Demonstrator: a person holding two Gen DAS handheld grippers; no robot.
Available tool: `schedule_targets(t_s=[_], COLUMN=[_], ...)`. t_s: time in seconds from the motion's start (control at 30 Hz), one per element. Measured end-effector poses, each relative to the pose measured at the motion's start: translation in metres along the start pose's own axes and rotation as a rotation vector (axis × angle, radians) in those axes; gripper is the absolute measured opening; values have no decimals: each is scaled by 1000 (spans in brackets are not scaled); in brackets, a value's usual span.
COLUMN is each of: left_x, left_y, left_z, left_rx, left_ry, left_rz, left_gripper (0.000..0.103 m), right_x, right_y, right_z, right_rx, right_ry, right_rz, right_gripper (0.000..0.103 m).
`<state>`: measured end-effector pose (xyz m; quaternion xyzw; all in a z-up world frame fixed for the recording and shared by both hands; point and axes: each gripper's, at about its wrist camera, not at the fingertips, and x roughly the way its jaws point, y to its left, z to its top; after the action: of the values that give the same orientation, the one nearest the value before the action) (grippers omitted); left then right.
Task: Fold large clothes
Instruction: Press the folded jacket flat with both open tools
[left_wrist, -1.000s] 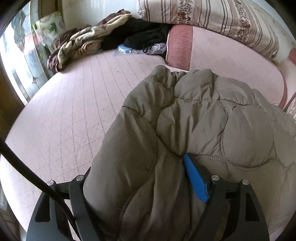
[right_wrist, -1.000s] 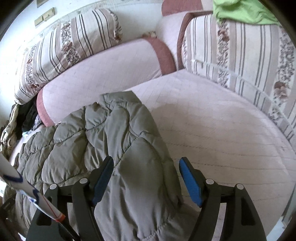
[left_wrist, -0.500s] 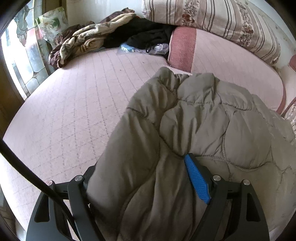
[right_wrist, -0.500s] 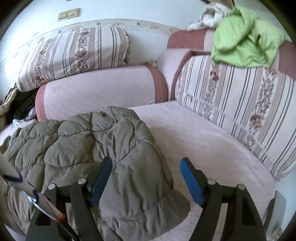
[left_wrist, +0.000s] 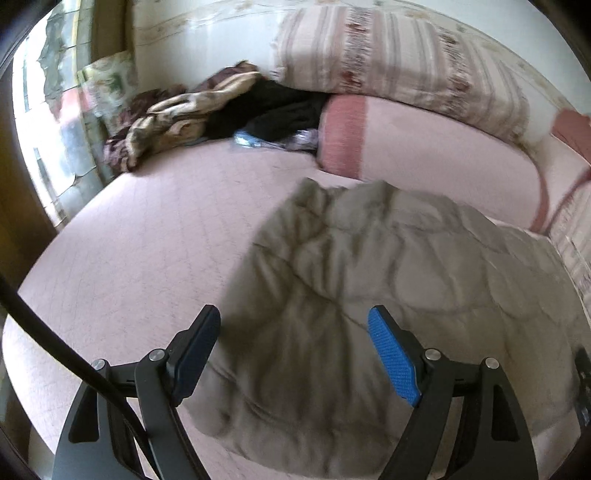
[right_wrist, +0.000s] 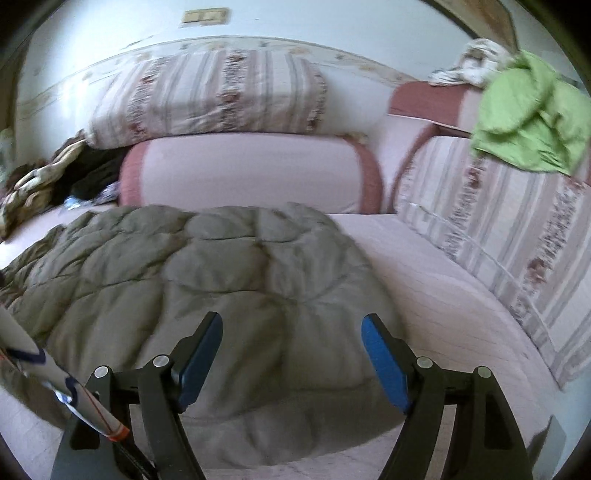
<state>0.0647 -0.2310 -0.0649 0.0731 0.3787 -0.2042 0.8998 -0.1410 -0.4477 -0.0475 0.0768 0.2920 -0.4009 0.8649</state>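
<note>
Pink sofa seat (left_wrist: 147, 236), olive quilted jacket (left_wrist: 369, 288) lying flat, beyond both spread grippers

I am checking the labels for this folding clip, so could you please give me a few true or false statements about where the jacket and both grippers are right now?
1. The left gripper is clamped on the olive quilted jacket. False: its jaws stand open, with the jacket lying free below them.
2. The right gripper is open. True.
3. The jacket lies on the pink sofa seat. True.
4. A green garment lies on top of the jacket. False: it is draped over the sofa back, apart from the jacket.
5. A pile of dark and brown clothes sits at the far end of the seat. True.
</note>
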Motion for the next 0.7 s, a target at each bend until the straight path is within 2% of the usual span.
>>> schedule_targets(t_s=[0.07,0.13,0.23,0.3,0.37,0.47,0.57,0.7], left_x=[7,18,35,40,43,46,42,22], left_y=[-12,-20,-23,-24,-25,-29,-25,-12], left_z=[-7,-12,-17,-19,-21,-23,-23,-19], left_rx=[42,91,118,117,121,134,114,81], left_ry=[26,40,69,70,67,54,44,6], left_rz=[8,62,86,86,93,113,94,103], left_gripper=[82,82,83,84,84,84,84,84], right_x=[1,8,33,54,65,70,69,55], right_y=[14,32,42,40,38,38,40,31], right_z=[0,-2,-10,-14,-16,-18,-20,-18], right_rx=[-26,-67,-76,-60,-61,-73,-90,-45], right_ry=[-2,21,109,183,217,222,193,163], right_rz=[48,110,142,173,189,192,178,169], right_gripper=[80,80,80,84,87,89,90,91])
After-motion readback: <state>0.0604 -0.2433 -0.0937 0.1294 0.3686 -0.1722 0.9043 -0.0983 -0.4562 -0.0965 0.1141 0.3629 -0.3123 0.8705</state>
